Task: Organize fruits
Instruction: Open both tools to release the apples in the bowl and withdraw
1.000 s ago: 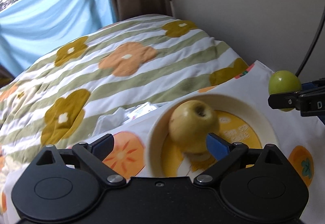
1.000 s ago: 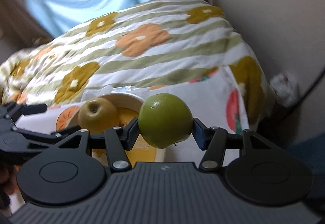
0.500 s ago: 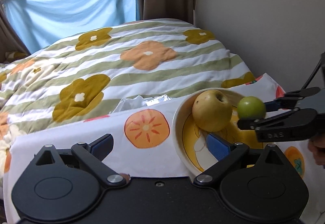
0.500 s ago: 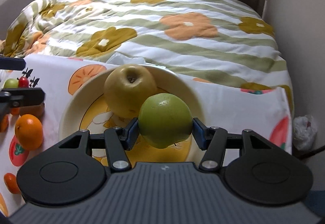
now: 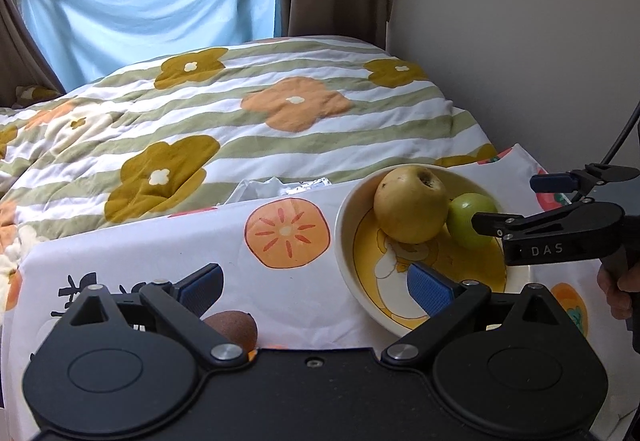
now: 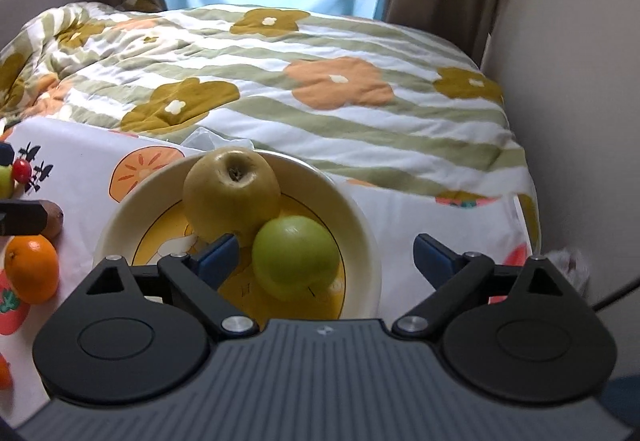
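A cream bowl (image 6: pixel 362 229) with a yellow inside stands on the fruit-print cloth. In it lie a yellow-green apple (image 6: pixel 232 193) and a smaller green apple (image 6: pixel 296 257), touching. My right gripper (image 6: pixel 326 257) is open around the green apple, its pads apart from it. In the left wrist view the bowl (image 5: pixel 344 241), yellow apple (image 5: pixel 410 209) and green apple (image 5: pixel 470 221) show at right, with the right gripper (image 5: pixel 516 201) over the bowl. My left gripper (image 5: pixel 314 285) is open and empty, left of the bowl.
A brown kiwi (image 5: pixel 232 327) lies under my left gripper. An orange (image 6: pixel 32 267), the kiwi (image 6: pixel 54 219) and small fruits (image 6: pixel 20 171) lie left of the bowl. A flowered quilt (image 5: pixel 240 121) covers the bed behind. A wall stands at right.
My right gripper has lowered the green apple into the bowl beside the yellow apple and opened off it. My left gripper has drawn back to the left, away from the bowl.
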Demonstrator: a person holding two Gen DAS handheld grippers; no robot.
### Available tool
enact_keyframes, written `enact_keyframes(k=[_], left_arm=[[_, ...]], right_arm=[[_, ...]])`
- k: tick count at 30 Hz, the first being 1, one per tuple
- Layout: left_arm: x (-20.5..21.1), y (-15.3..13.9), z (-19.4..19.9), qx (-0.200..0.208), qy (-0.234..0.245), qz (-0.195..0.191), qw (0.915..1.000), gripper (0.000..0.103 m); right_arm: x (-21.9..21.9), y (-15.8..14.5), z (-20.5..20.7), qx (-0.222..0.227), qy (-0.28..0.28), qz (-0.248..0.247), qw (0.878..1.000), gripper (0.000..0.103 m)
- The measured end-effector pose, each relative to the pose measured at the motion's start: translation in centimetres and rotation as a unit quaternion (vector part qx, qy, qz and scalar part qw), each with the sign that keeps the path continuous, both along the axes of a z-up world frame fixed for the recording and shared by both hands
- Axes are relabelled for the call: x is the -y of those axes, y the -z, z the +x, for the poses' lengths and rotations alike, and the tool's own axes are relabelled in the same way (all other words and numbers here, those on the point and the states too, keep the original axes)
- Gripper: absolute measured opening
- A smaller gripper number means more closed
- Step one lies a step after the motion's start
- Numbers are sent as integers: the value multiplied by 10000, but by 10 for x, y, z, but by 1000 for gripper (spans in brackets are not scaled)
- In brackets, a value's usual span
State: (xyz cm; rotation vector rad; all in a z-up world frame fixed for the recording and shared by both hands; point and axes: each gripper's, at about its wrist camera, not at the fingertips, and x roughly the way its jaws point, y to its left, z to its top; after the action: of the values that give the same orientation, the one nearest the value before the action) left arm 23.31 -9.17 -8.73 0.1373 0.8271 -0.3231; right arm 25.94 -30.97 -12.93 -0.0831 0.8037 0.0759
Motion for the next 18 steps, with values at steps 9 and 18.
enact_keyframes(k=[9,18], left_arm=[[2,-21,-22,320,-72,38,9995,100],[6,-54,-69,796,-318,132,9962,101]], right_arm=[[7,-24,-27,76,233,224,9994,103],[14,-62,-69,103,430,423,9981,103]])
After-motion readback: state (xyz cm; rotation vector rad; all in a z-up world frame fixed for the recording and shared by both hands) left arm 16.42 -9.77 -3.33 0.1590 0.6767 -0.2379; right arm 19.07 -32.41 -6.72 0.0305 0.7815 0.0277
